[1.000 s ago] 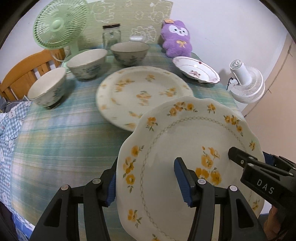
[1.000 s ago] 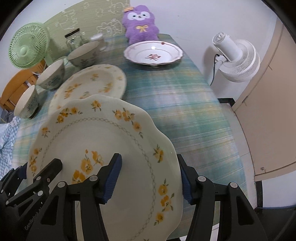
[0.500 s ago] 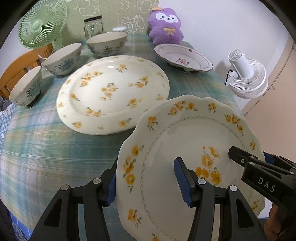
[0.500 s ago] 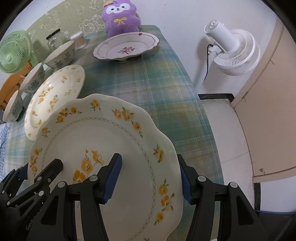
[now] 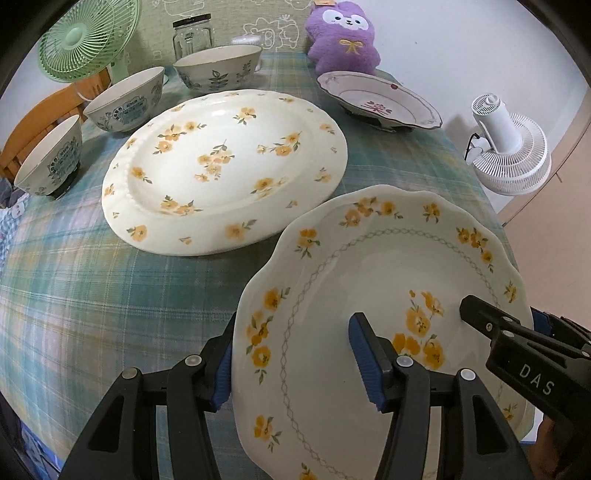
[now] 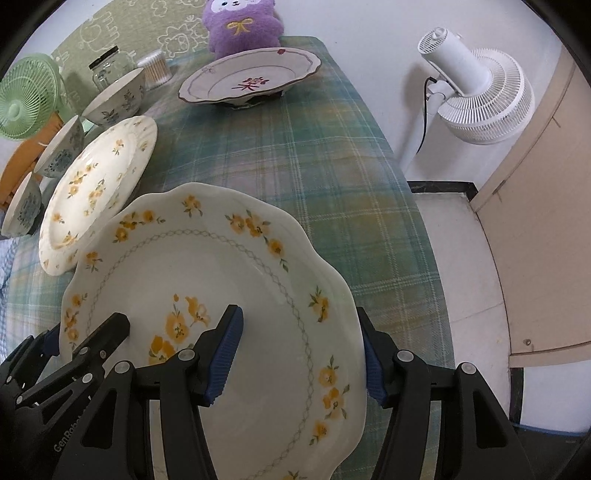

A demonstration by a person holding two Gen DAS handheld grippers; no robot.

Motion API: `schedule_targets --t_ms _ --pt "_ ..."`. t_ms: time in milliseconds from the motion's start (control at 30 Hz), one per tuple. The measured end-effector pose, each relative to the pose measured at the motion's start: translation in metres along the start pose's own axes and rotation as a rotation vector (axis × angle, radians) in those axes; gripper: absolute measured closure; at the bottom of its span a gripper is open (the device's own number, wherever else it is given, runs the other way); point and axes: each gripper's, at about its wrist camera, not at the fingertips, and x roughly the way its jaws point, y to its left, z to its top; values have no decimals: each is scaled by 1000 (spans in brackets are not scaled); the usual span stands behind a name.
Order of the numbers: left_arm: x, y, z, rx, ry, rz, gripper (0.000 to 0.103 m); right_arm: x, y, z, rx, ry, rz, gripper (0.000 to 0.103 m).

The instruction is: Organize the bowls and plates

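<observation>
Both grippers hold one scalloped plate with yellow flowers (image 5: pixel 369 266) (image 6: pixel 207 266) above the table's near right corner. My left gripper (image 5: pixel 295 365) is shut on its left rim. My right gripper (image 6: pixel 299 358) is shut on its right rim. A large round yellow-flowered plate (image 5: pixel 225 166) (image 6: pixel 96 184) lies on the tablecloth just beyond and to the left. A red-patterned plate (image 5: pixel 376 99) (image 6: pixel 251 74) sits at the far right. Three bowls (image 5: pixel 129 99) (image 6: pixel 118 96) stand in a row along the far left.
A green fan (image 5: pixel 88 37), a glass jar (image 5: pixel 192 33) and a purple plush toy (image 5: pixel 343 33) stand at the table's back. A white floor fan (image 6: pixel 476 96) stands right of the table. A wooden chair (image 5: pixel 37 118) is at the left.
Both grippers carried the scalloped plate forward and left toward the large plate, which now looks nearer and larger. The grips have not changed.
</observation>
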Motion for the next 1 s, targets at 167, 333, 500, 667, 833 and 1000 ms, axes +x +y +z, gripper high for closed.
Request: schedule_targets --t_ms 167,333,500,667,833,1000 --pt "-1 -1 -2 7 14 -15 43 -1 -3 -2 5 11 3 40" --pt "-2 -3 -5 20 24 -25 35 -2 -1 -7 -3 25 9 30" --pt "-14 1 -7 17 -3 15 23 -15 1 -8 -9 -13 -38 16" --pt "-34 4 -3 22 -44 27 19 -35 0 -4 2 -57 -24 16" --pt "-62 13 2 15 -101 31 16 -65 10 5 -17 -118 -1 16" --pt "-84 30 12 15 -148 26 14 -88 32 15 -49 -170 8 16"
